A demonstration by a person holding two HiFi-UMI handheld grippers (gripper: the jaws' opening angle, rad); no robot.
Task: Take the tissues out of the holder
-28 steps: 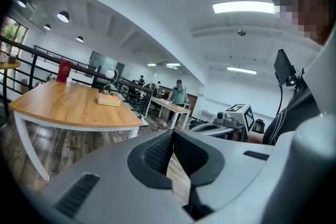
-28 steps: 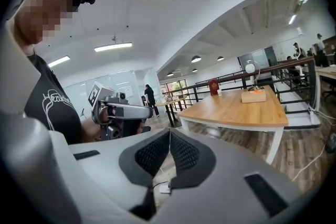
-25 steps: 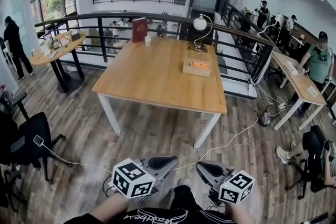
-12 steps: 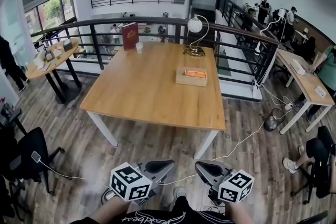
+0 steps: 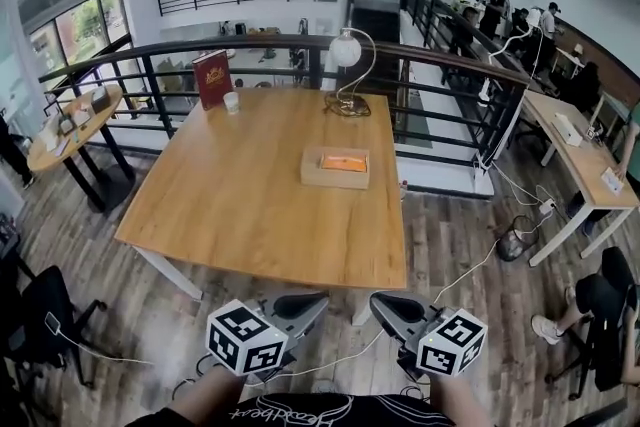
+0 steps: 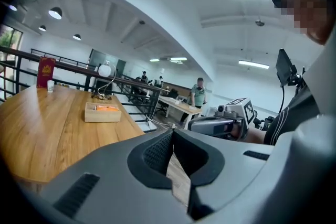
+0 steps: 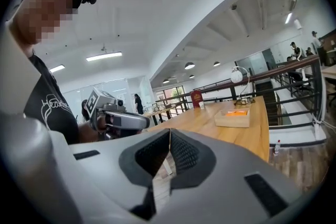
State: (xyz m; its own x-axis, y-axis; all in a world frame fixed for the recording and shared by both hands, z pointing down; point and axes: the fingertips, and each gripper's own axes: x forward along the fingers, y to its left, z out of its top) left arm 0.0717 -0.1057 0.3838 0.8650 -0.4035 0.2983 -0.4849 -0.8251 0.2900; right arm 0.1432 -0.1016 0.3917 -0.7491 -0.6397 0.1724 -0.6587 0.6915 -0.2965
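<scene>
The tissue holder (image 5: pixel 336 167) is a low wooden box with an orange pack inside. It sits on the big wooden table (image 5: pixel 230 205), right of the table's middle. Both grippers hang low in front of my body, short of the table's near edge and well away from the holder. My left gripper (image 5: pixel 318 298) is shut with nothing in it. The right gripper (image 5: pixel 378 302) is shut and empty too. The holder (image 6: pixel 102 112) shows far off to the left in the left gripper view, and the holder (image 7: pixel 232 117) to the right in the right gripper view.
A globe lamp (image 5: pixel 346 50), a red book (image 5: pixel 211 78) and a small cup (image 5: pixel 231 102) stand at the table's far end. A black railing (image 5: pixel 440 105) runs behind and right. White cables (image 5: pixel 470 265) cross the wood floor. A desk (image 5: pixel 580 165) stands right, an office chair (image 5: pixel 40 325) left.
The table and holder have come closer and shifted left in the head view as I move forward. Both grippers stay shut, side by side in front of me.
</scene>
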